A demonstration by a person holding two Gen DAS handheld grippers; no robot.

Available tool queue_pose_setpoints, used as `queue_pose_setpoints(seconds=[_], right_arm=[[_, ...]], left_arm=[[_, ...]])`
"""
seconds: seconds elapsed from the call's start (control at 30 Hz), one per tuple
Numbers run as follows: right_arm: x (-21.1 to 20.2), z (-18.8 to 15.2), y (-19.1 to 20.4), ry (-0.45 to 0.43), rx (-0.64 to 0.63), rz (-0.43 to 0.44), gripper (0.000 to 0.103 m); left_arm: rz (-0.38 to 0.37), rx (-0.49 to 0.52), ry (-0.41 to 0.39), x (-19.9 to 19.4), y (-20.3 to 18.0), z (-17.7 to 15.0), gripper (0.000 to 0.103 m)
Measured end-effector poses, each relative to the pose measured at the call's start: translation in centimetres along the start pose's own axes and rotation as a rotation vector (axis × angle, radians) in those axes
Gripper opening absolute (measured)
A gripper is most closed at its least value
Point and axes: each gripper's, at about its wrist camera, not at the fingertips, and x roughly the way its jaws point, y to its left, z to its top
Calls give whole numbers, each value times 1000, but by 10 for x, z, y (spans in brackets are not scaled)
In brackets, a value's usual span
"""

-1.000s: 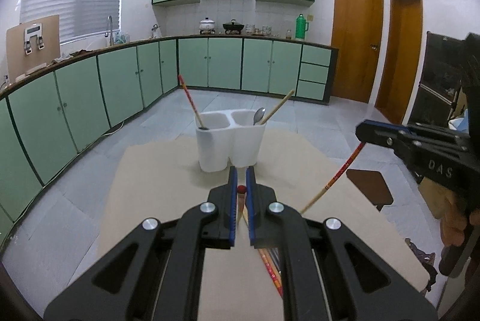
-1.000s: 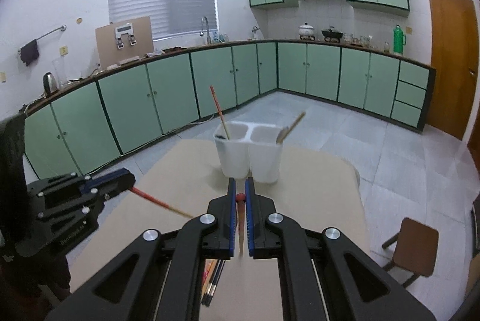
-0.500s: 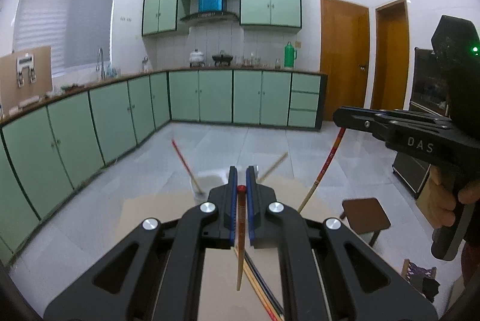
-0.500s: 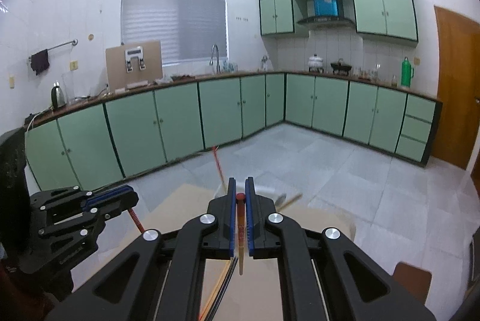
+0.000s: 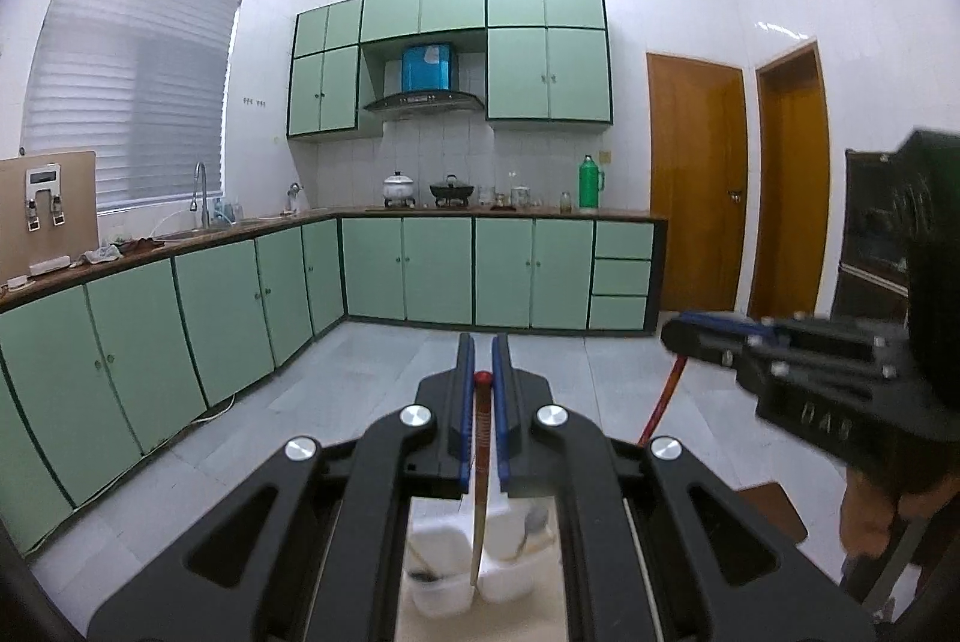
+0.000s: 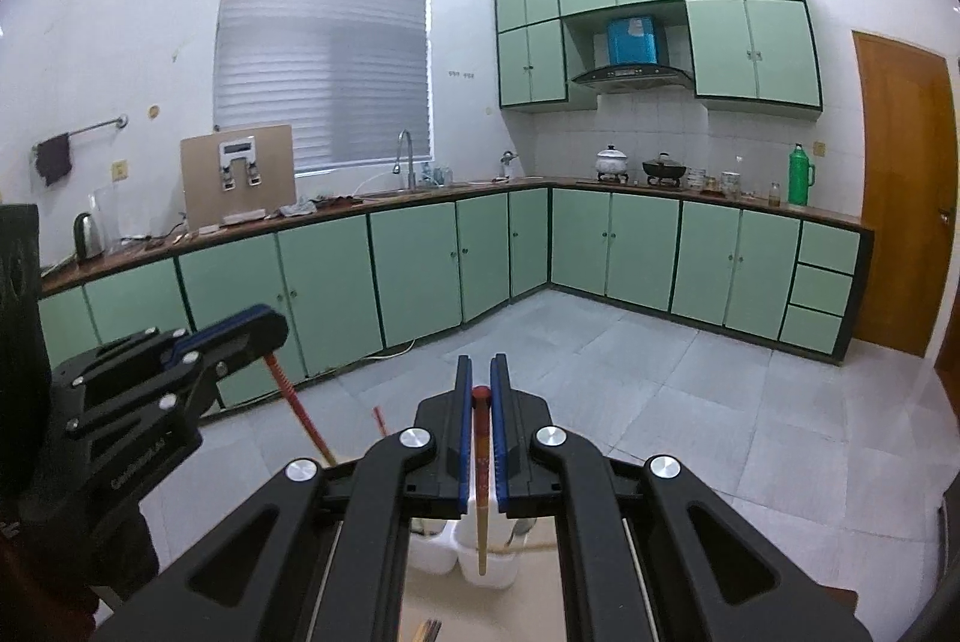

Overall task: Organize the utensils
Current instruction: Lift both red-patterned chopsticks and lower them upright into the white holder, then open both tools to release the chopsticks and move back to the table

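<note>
You're in a kitchen with mint-green cabinets (image 5: 384,276) running along two walls, a window with the blind (image 6: 324,60) down, and two wooden doors (image 5: 696,186) off to the right. The beige table (image 6: 540,609) is mostly blocked by the gripper bodies in both views, so only slivers show at the bottom.

Same story with the white utensil holder (image 5: 438,546): you only get it through the gaps in the left gripper's frame, blurry, with what looks like a spoon (image 5: 534,522) poking out of its right compartment. From the right wrist view the holder (image 6: 429,552) is just two rounded white bottoms peeking under the jaws. Something thin and dark sits at the very bottom edge there, cut off, can't tell what.

Your left gripper (image 5: 483,360) is clamped on a chopstick (image 5: 480,462), red knob on top between the blue pads, reddish patterned upper part, pale wood lower down, hanging tip-down right over the holder. Your right gripper (image 6: 481,378) grips its own chopstick (image 6: 482,492) the same way, red cap up, tip dangling in front of the holder.

Each wrist view catches the other tool from the side: the right one (image 5: 690,336) at the right edge with its chopstick slanting down, the hand (image 5: 864,516) under it cut off and smeared, and the left one (image 6: 252,330) at the left edge likewise. One more red chopstick (image 6: 379,417) tip pokes up behind the right gripper.
</note>
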Motion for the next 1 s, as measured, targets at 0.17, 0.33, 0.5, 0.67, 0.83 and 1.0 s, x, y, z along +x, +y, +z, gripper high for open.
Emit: queue_pose_setpoints(seconds=[0.17, 0.33, 0.5, 0.67, 0.83, 1.0], right_arm=[[37, -3, -9, 7, 12, -18, 6], [72, -24, -18, 46, 50, -4, 6], [92, -48, -20, 92, 43, -5, 6], [106, -68, -19, 143, 35, -4, 6], [112, -81, -18, 184, 38, -4, 6], [113, -88, -18, 211, 44, -3, 10]], left_arm=[[17, 2, 22, 47, 1, -8, 5], [30, -8, 81, 87, 13, -35, 5], [34, -22, 155, 114, 24, -68, 5], [40, -28, 213, 123, 37, -91, 5], [46, -32, 259, 124, 46, -109, 6], [51, -44, 272, 118, 51, -115, 6]])
